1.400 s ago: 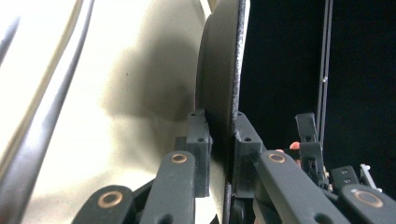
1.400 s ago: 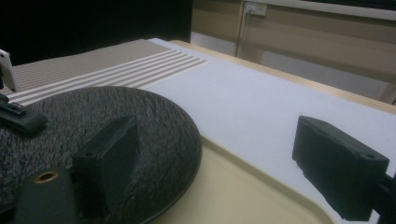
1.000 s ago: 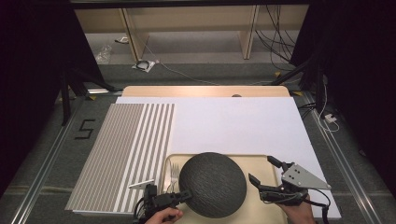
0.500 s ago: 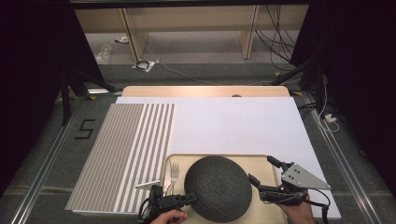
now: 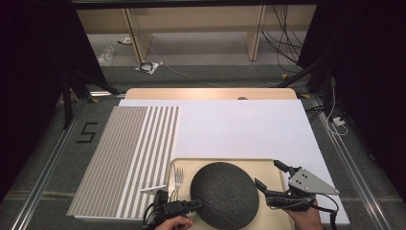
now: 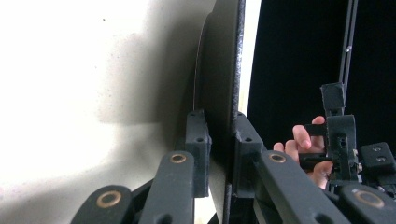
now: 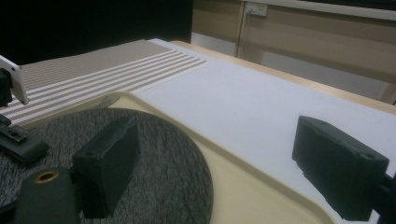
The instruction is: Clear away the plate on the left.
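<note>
- Two tools on the job: left tool (image 5: 194,206) is clamped on the dark textured plate (image 5: 225,194) at the rim, about 9 o'clock on the plate; the left gripper view shows the rim edge-on between its pads (image 6: 197,140).
- Right tool (image 5: 270,184) has its jaws spread wide with nothing in them, sitting at the plate's 3 o'clock, apart from the rim.
- Plate sits over the beige tray (image 5: 268,165) at the near edge of the counter (image 5: 239,124). Can't tell whether it rests flat or is tipped up.
- Step, my read: one-sided hold on the plate, ready to lift or shift it off the tray.
- Next move likely wants the right tool brought onto the far rim for support, or a slow lift so the plate doesn't pivot in the pads.
- Obstacles: fork (image 5: 178,178) lies on the tray just beside the plate at 10 o'clock, close to the left tool; striped placemat (image 5: 129,158) further out at 9 o'clock.
</note>
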The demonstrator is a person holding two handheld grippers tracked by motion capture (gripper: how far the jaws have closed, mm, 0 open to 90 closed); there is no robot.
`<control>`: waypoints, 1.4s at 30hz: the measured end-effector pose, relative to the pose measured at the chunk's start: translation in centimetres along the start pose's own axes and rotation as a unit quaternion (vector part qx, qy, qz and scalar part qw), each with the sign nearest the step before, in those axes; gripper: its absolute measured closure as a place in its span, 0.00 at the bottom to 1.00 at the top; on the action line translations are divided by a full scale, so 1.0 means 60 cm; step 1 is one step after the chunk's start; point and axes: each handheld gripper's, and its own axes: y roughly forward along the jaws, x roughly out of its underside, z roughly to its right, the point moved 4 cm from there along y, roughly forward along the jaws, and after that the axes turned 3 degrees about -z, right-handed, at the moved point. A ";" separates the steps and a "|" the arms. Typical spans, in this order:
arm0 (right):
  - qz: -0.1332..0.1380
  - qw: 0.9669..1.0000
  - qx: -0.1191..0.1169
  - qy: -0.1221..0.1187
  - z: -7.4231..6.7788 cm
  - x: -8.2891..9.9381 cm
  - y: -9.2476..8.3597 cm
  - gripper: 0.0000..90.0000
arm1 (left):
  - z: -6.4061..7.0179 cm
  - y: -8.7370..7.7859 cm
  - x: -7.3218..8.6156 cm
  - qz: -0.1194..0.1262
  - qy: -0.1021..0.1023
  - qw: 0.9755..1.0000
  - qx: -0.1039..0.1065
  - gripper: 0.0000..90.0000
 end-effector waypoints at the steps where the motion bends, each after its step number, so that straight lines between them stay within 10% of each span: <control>1: 0.000 1.000 0.000 0.000 0.000 0.000 0.000 0.18 | -0.001 0.001 0.000 0.000 -0.003 1.000 -0.003 0.90; 26: -0.003 1.000 0.000 0.001 -0.001 0.001 0.001 0.18 | -0.012 -0.003 -0.006 -0.007 0.007 0.999 -0.036 0.92; 42: -0.005 1.000 -0.002 -0.001 -0.003 0.001 0.001 0.18 | -0.001 -0.002 -0.005 -0.028 0.041 0.998 -0.044 0.59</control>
